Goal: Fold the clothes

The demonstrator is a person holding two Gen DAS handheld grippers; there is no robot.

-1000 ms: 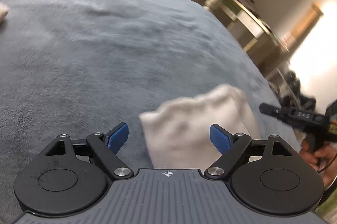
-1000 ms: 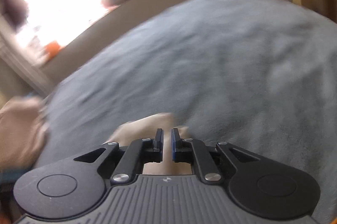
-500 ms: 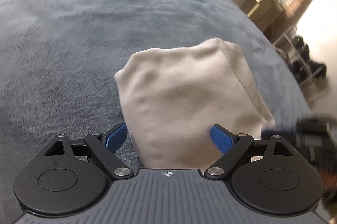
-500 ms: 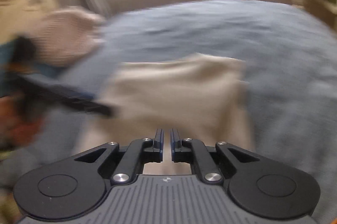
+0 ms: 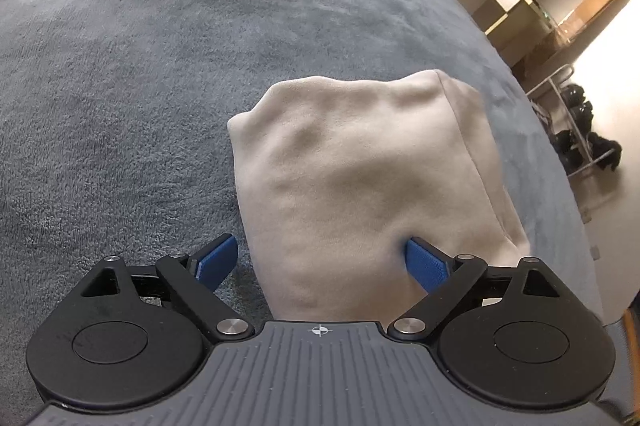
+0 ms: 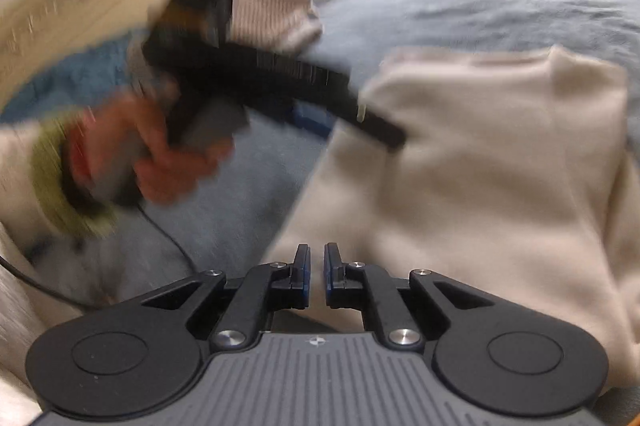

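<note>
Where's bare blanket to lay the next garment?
Free: the grey blanket left of and beyond the folded cream garment, up to the far edge. Crowded: the right side, where the garment nears the bed edge, and beside the left gripper, jaws open.

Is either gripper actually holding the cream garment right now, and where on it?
Neither. The left gripper is open astride the cream garment's near edge; the right gripper is shut above it, gripping nothing visible.
</note>
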